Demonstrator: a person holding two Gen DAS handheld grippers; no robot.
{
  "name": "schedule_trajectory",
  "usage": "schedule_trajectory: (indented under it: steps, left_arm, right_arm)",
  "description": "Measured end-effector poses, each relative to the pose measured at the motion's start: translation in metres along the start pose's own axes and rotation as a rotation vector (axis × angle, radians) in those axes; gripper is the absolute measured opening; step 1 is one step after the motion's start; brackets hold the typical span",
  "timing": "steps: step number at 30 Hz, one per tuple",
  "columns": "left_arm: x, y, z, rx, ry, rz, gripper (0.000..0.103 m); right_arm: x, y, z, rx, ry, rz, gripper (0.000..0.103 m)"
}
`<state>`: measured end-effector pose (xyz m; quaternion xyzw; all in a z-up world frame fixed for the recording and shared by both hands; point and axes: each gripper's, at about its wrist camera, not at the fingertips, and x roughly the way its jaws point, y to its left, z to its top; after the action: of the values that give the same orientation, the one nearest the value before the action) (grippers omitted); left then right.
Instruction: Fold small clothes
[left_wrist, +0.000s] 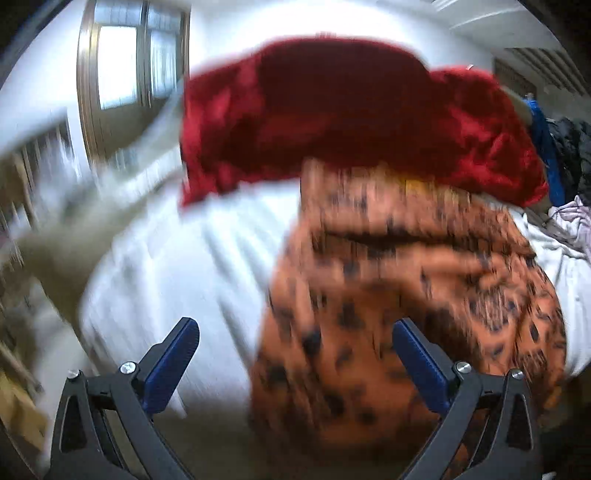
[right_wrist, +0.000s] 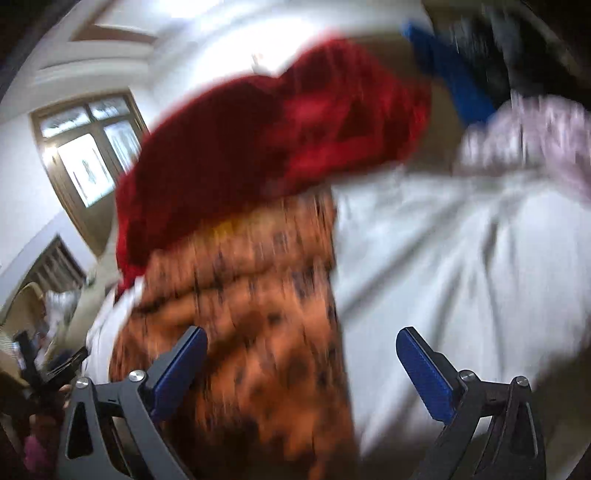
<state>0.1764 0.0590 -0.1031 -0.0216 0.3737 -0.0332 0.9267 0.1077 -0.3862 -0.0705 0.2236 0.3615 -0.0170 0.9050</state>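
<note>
An orange garment with dark spots (left_wrist: 406, 295) lies on a white sheet (left_wrist: 177, 258). It also shows in the right wrist view (right_wrist: 251, 314). A red fuzzy garment (left_wrist: 351, 118) lies behind it, overlapping its far edge, and shows in the right wrist view (right_wrist: 258, 147) too. My left gripper (left_wrist: 295, 332) is open above the orange garment's left edge, holding nothing. My right gripper (right_wrist: 301, 343) is open above the orange garment's right edge, holding nothing. Both views are blurred by motion.
A blue cloth (left_wrist: 546, 155) and dark clothes (left_wrist: 572, 147) lie at the far right. A pale pink garment (right_wrist: 535, 136) lies on the sheet (right_wrist: 461, 258). A window (left_wrist: 129, 62) and white wall stand behind. Clutter stands at the left (right_wrist: 37, 350).
</note>
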Motion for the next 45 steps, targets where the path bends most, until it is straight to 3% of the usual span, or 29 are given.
schedule_trajectory:
  steps: [2,5,10,16,17,20,21,25,29,34,38,45]
  left_arm:
    - [0.007,0.010,-0.010,-0.053,0.053,0.005,0.103]
    - [0.008,0.020,-0.010,-0.103,0.066,0.046,0.103]
    - [0.017,0.009,-0.018,-0.044,0.124,0.073,0.103]
    - [0.037,0.016,-0.047,-0.106,0.289,0.025,0.103]
    - [0.041,0.018,-0.050,-0.124,0.313,0.006,0.103]
    - [0.053,0.022,-0.055,-0.158,0.381,-0.043,0.103]
    - [0.055,0.023,-0.057,-0.172,0.387,-0.057,0.103]
    - [0.050,0.025,-0.054,-0.173,0.359,-0.085,0.094]
    - [0.043,0.030,-0.047,-0.190,0.336,-0.101,0.094]
    - [0.035,0.057,-0.046,-0.272,0.330,-0.110,0.094]
    - [0.032,0.079,-0.057,-0.372,0.356,-0.106,0.094]
    - [0.036,0.085,-0.080,-0.424,0.376,-0.042,0.094]
  right_arm:
    - [0.000,-0.014,-0.019,0.061,0.052,0.008,0.103]
    - [0.014,-0.019,-0.036,0.102,0.126,0.022,0.103]
    - [0.058,-0.023,-0.082,0.182,0.375,-0.004,0.103]
    - [0.099,-0.037,-0.101,0.260,0.441,-0.066,0.100]
    - [0.104,-0.040,-0.103,0.261,0.448,-0.082,0.096]
    - [0.116,-0.039,-0.109,0.234,0.490,-0.095,0.047]
    - [0.115,-0.037,-0.110,0.212,0.491,-0.102,0.026]
    - [0.095,-0.013,-0.105,0.078,0.446,-0.126,0.008]
    - [0.060,0.001,-0.091,0.060,0.398,-0.048,0.006]
    - [0.023,0.018,-0.055,0.100,0.325,0.187,0.006]
    - [0.015,0.045,-0.023,0.106,0.254,0.342,0.007]
    - [0.019,0.061,0.009,0.129,0.172,0.477,0.006]
